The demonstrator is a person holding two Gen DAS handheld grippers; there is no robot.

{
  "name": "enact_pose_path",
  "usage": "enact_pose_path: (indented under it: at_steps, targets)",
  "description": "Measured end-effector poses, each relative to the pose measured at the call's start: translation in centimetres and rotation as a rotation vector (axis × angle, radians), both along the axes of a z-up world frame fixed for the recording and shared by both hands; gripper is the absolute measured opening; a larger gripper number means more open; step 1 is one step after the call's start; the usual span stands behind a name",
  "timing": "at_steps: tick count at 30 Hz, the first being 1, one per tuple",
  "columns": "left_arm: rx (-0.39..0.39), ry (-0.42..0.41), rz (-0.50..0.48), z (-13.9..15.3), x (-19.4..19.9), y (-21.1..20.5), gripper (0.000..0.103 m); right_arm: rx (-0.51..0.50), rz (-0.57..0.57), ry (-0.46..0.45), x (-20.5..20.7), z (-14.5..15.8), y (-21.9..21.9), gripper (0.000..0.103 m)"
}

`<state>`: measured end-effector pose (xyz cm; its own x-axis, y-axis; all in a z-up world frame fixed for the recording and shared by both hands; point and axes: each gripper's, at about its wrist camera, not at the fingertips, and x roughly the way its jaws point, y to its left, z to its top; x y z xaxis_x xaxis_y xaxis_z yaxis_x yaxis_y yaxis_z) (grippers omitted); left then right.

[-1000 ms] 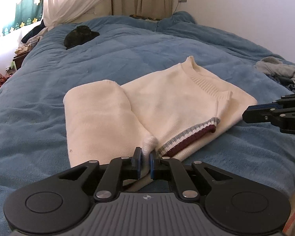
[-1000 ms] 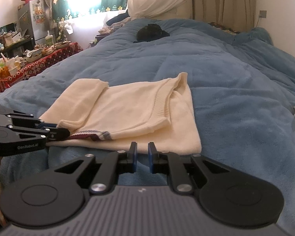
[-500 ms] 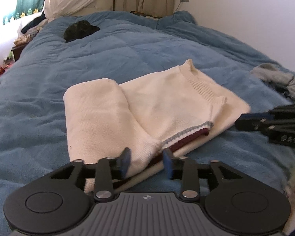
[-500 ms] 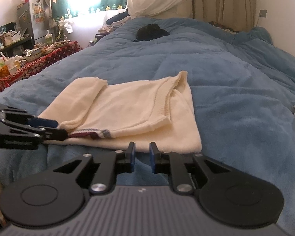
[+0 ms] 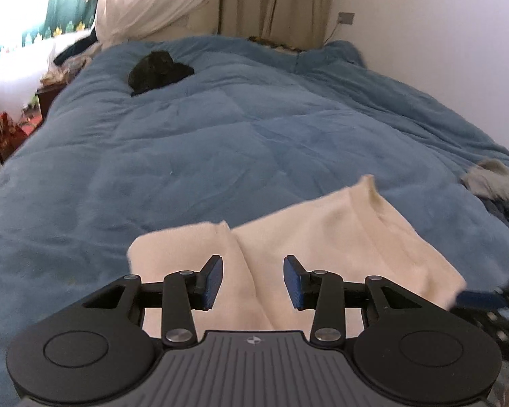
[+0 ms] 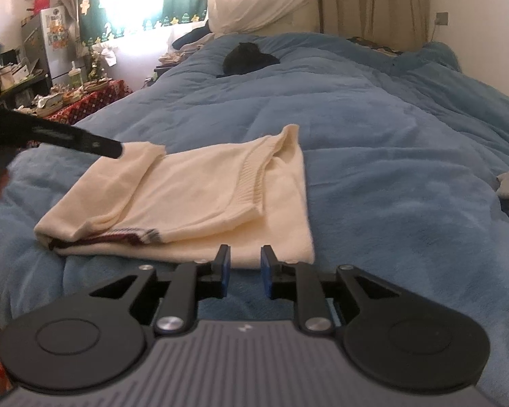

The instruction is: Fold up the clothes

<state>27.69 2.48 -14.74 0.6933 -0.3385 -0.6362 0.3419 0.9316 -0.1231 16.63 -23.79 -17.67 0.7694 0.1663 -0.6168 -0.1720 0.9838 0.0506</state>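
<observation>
Cream knitted sweater half-folded on the blue quilted bed cover.
Left gripper hovers spread above it, empty; right gripper, narrowly parted and empty, sits at the near hem. Snagging could undo the tucked sleeve.

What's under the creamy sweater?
The cream sweater lies folded on the blue blanket, which shows all around it. Its own lower layers and striped hem peek out; anything beneath the middle is covered.
</observation>
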Motion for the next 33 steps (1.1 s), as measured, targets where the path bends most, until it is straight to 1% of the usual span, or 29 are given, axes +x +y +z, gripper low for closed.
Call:
enact_pose_path:
  at_steps: [2, 3, 5, 8, 10, 12, 14, 16, 17, 18, 19, 20, 23, 25, 27, 29, 30, 31, 33]
  targets:
    - [-0.035, 0.055, 0.016, -0.7, 2.2, -0.1, 0.039, -0.001, -0.009, -0.002, 0.5, 0.1, -0.2, 0.022]
    - [-0.035, 0.073, 0.023, -1.1, 3.0, -0.3, 0.039, -0.003, -0.012, -0.002, 0.8, 0.2, -0.3, 0.022]
    - [-0.032, 0.109, 0.038, -2.0, 4.6, -0.7, 0.039, -0.010, -0.013, -0.006, 1.3, 0.3, -0.5, 0.022]
    - [0.008, 0.142, 0.069, -3.7, 6.0, -1.1, 0.039, -0.017, -0.023, -0.010, 1.9, 0.6, -0.9, 0.023]
    - [0.024, 0.149, 0.068, -4.4, 6.4, -1.4, 0.039, -0.020, -0.034, -0.009, 2.1, 0.7, -1.2, 0.023]
    - [0.043, 0.134, 0.058, -5.0, 6.2, -1.7, 0.039, -0.019, -0.042, -0.005, 2.4, 0.7, -1.6, 0.024]
    - [0.042, 0.122, 0.060, -5.3, 6.2, -1.6, 0.039, -0.025, -0.044, -0.001, 2.7, 0.6, -1.8, 0.025]
    - [0.037, 0.116, 0.069, -5.5, 6.2, -1.4, 0.030, -0.028, -0.048, 0.002, 3.0, 0.5, -1.9, 0.025]
    - [0.049, 0.109, 0.083, -5.6, 6.2, -1.3, 0.016, -0.030, -0.050, 0.003, 3.1, 0.5, -2.0, 0.025]
    - [0.042, 0.111, 0.089, -5.7, 6.2, -1.0, 0.010, -0.030, -0.053, 0.004, 3.1, 0.5, -2.1, 0.025]
    - [0.034, 0.113, 0.095, -5.7, 6.3, -0.8, 0.009, -0.028, -0.056, 0.004, 3.2, 0.5, -2.2, 0.025]
    - [0.009, 0.119, 0.100, -5.7, 6.2, -0.3, 0.006, -0.022, -0.059, 0.003, 3.1, 0.5, -2.2, 0.025]
    - [-0.048, 0.118, 0.111, -5.0, 5.9, 0.3, 0.004, -0.006, -0.062, 0.005, 3.0, 0.5, -2.3, 0.025]
    - [-0.115, 0.124, 0.111, -4.0, 5.5, 0.7, 0.004, -0.003, -0.055, 0.004, 2.9, 0.7, -2.2, 0.025]
    - [-0.165, 0.122, 0.111, -2.9, 5.2, 0.8, 0.004, 0.000, -0.045, 0.001, 2.9, 0.9, -2.0, 0.025]
    - [-0.197, 0.116, 0.105, -2.0, 4.9, 0.7, 0.004, -0.005, -0.038, 0.000, 2.9, 1.0, -1.7, 0.025]
    - [-0.193, 0.116, 0.102, -1.9, 5.0, 0.5, 0.004, -0.003, -0.037, 0.001, 3.0, 1.0, -1.6, 0.025]
    - [-0.173, 0.121, 0.103, -2.2, 5.3, 0.2, 0.004, -0.001, -0.037, 0.002, 3.0, 1.0, -1.6, 0.025]
    - [-0.145, 0.159, 0.119, -3.6, 6.3, -0.1, 0.005, -0.008, -0.040, 0.007, 3.1, 0.9, -1.4, 0.025]
